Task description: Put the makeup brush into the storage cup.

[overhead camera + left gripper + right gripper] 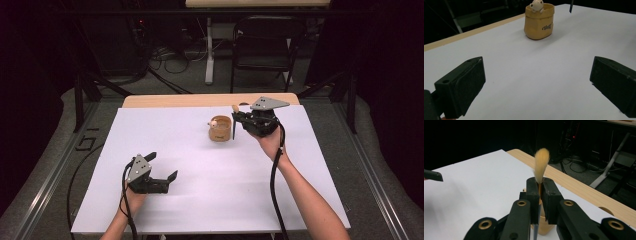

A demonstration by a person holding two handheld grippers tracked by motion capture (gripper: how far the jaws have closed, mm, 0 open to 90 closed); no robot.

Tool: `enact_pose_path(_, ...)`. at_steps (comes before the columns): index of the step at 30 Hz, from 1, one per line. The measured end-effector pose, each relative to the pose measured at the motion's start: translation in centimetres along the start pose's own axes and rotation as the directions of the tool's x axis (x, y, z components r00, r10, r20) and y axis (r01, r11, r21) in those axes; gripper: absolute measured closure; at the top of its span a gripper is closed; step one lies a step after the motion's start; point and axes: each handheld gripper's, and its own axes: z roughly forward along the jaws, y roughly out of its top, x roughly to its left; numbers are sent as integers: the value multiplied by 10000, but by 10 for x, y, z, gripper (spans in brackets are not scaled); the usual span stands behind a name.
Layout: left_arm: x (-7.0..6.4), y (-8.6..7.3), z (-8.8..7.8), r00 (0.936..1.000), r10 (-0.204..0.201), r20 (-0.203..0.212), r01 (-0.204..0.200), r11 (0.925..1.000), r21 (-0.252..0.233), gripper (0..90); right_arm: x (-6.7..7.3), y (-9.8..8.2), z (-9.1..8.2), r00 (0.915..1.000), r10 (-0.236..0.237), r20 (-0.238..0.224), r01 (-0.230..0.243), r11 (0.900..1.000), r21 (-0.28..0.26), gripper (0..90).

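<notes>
Clearly mid-lift: right tongs (539, 195) clamped tight on a brush (541, 163), held just above and beside the tan pot (220, 129) at the far middle of the counter (190, 165). Gripped near the ferrule, bristles up, dark handle hanging down toward the pot's mouth.

Left tongs (536, 85) spread wide, holding nothing, resting low over the near left of the counter, well apart from the pot.

Likely trouble from here:
- Slipping. Slim, smooth handle pinched by flat black pads over a short stretch; any twist of the wrist could let it pivot or slide out and drop.
- Snagging. Handle tip close to the pot's rim; a sideways pull before clearing it could tip the pot, which looks light and soft-walled and stands unheld.
- Bristle damage. Tuft sitting right at the top of the pads; a regrip higher up could crush or splay it.

Materials and shapes:
- Brush: pale golden tuft, soft, fluffy, tapering to a rounded tip; thin brass-coloured collar; narrow dark handle.
- Pot: squat, rounded, sack-like, mustard tan with a matte surface, dark script on its side, wavy rim; small cream figure (536, 5) peeking over the edge, smooth and glossy.
- Counter: flat white sheet, matte, over a light wood top (200, 100) showing along the far edge.
- Tongs: black, hard, blocky pads on hinged links with brass pins.
</notes>
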Motion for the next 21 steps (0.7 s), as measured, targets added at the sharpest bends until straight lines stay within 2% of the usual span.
enact_pose_path(11,0,0,1,10000,1,-7,-1,10000,40,2,-5,20,2,9997,-154,163,158,9994,-301,846)
enact_pose_path(21,0,0,1,10000,54,65,-55,9999,149,2,-10,24,6,9996,-109,275,123,9986,-516,846)
